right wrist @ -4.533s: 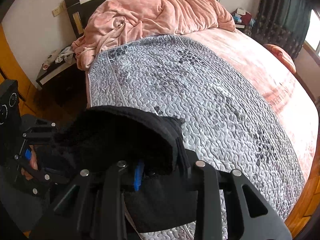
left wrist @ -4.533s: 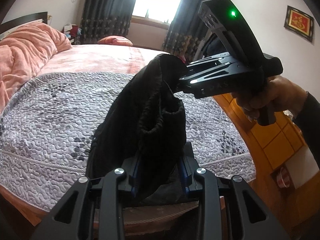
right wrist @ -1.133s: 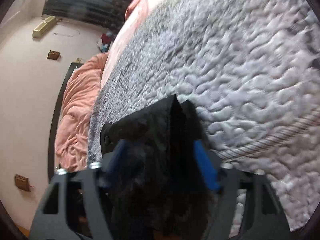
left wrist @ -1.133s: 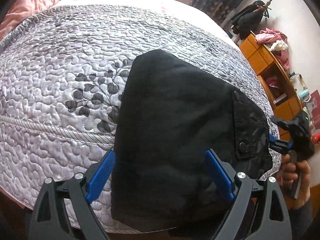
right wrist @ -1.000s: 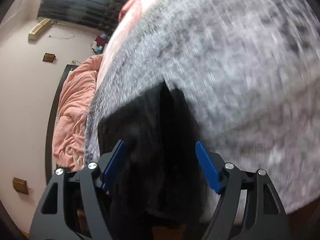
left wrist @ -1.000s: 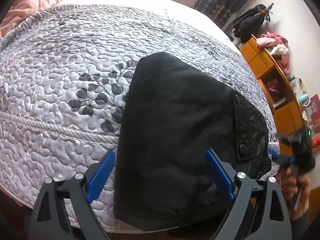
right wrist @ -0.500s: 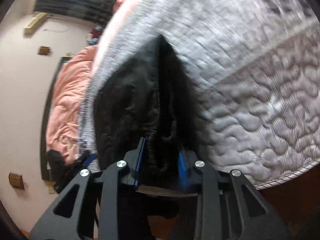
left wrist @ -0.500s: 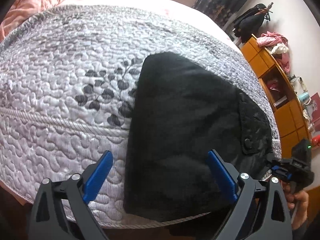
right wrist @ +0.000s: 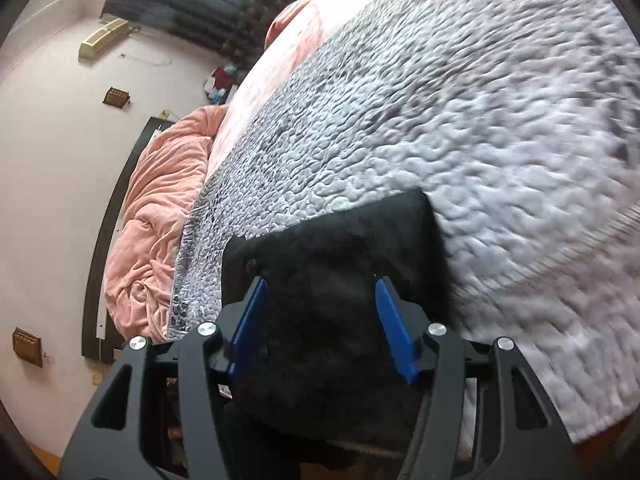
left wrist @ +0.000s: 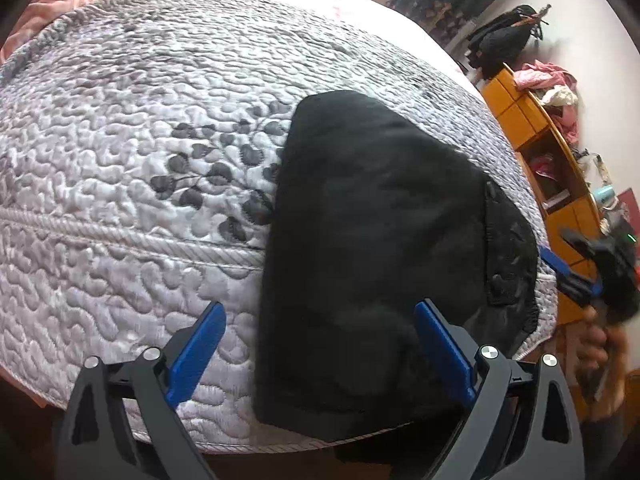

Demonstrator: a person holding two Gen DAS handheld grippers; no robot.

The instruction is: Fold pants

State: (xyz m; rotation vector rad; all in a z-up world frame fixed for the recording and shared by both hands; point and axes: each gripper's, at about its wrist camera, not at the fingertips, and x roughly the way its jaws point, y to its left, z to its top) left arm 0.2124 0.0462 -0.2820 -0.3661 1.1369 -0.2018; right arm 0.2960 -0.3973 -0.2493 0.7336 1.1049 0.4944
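Note:
The black pants lie folded in a flat stack on the grey quilted bedspread, near the bed's front edge. My left gripper is open, its blue pads on either side of the stack's near end, holding nothing. My right gripper is open too, its jaws apart around the near edge of the pants. In the left wrist view the right gripper sits at the stack's right side, by the pocket flap with snap buttons.
A pink blanket is heaped by the dark headboard. An orange wooden shelf unit with clothes on top stands right of the bed. Dark curtains hang at the far window.
Both grippers carried the pants raised, then laid them on the bed. The left gripper opened and stayed open. The right gripper was shut on the fabric half a second ago and has opened.

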